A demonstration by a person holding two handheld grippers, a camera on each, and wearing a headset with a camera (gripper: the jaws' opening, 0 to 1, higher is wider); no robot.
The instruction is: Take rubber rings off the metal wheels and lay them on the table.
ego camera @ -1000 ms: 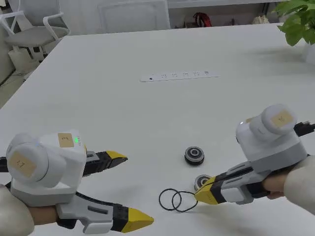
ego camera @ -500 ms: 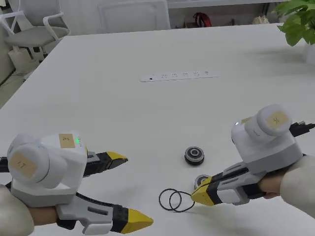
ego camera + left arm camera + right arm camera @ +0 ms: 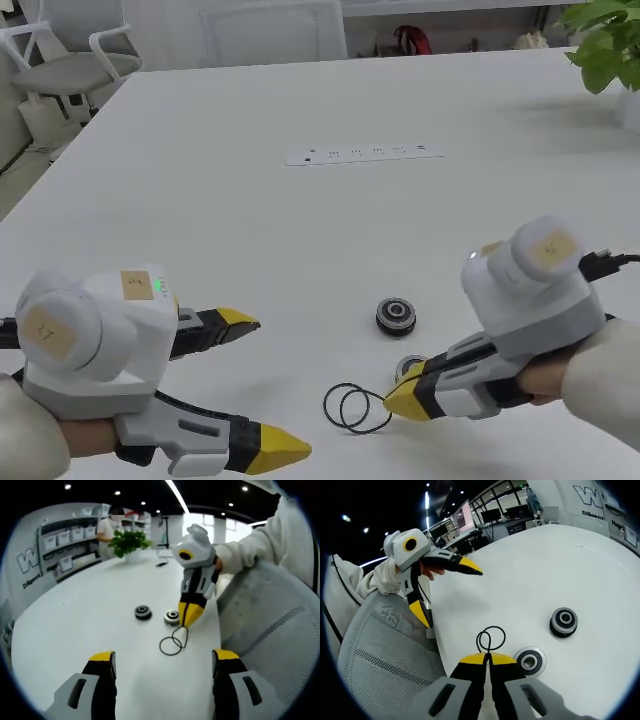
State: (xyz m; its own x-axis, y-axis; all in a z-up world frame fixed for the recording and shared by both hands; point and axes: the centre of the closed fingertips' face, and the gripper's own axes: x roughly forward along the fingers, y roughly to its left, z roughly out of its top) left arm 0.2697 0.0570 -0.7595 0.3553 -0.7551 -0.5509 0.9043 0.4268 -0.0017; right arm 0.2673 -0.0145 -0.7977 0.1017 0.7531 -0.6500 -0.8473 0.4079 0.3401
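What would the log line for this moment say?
left gripper open | right gripper shut on rings | one wheel bare

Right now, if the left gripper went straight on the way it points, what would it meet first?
Probably the rubber rings on the table, straight ahead of the left gripper. The right gripper, seemingly pinching one, sits just beyond. Height is unclear, so it might pass over them.

2 rings (image 3: 345, 408) on table (image 3: 300, 230) — left of wheels (image 3: 396, 315).
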